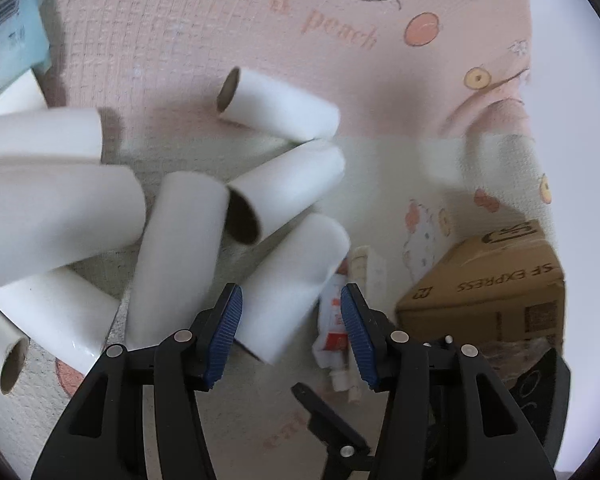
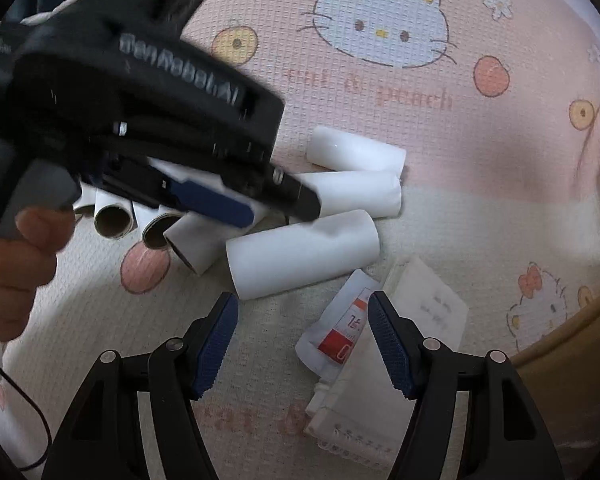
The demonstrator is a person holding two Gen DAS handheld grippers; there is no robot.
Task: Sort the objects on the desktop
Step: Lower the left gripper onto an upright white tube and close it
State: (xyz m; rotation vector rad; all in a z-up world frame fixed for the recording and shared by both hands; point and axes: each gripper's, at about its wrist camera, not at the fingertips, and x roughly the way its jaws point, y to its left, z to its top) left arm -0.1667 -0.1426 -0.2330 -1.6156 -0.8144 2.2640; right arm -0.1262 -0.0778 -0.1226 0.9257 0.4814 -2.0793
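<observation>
White cardboard-cored rolls [image 1: 180, 256], glossy cylinders lying in a loose heap, occupy the left and centre of a pink-and-cream cartoon-print woven mat [image 1: 160, 40]. Several touch or lean on one another; one lies apart at the top of the heap [image 1: 278, 108].

Left gripper [image 1: 291, 334]: blue ribbed pads [image 1: 224, 336] stand apart with nothing pressed between them. The nearest roll [image 1: 296, 280] sits just ahead, its lower end between the fingertips but not clamped, as far as the left wrist view shows.

Just right of that roll: a small white squeeze tube with a red band [image 2: 342, 330], lying on a white printed paper sachet [image 2: 432, 304]. Both are flat on the mat.

Right gripper [image 2: 302, 336]: jaws wide, empty, hovering above the mat with the tube near its right pad. Far right: brown cardboard shipping box [image 1: 496, 292], at the mat's edge.

Risks, as judged:
- The two grippers work close together; the left one [image 2: 204, 196] crosses over the heap in the right wrist view. A collision is likely if both reach for the centre.
- The rolls are round and slick. A pinch near an end could squirt the roll out or set the neighbours rolling.
- Closing on the nearest roll may drag the tube, which lies just beside it.
- The tube and sachet overlap and lie flat; the right pads could lift both, or slide off the tube.
- Motion blur on the left of the left wrist view makes roll positions there uncertain.
</observation>
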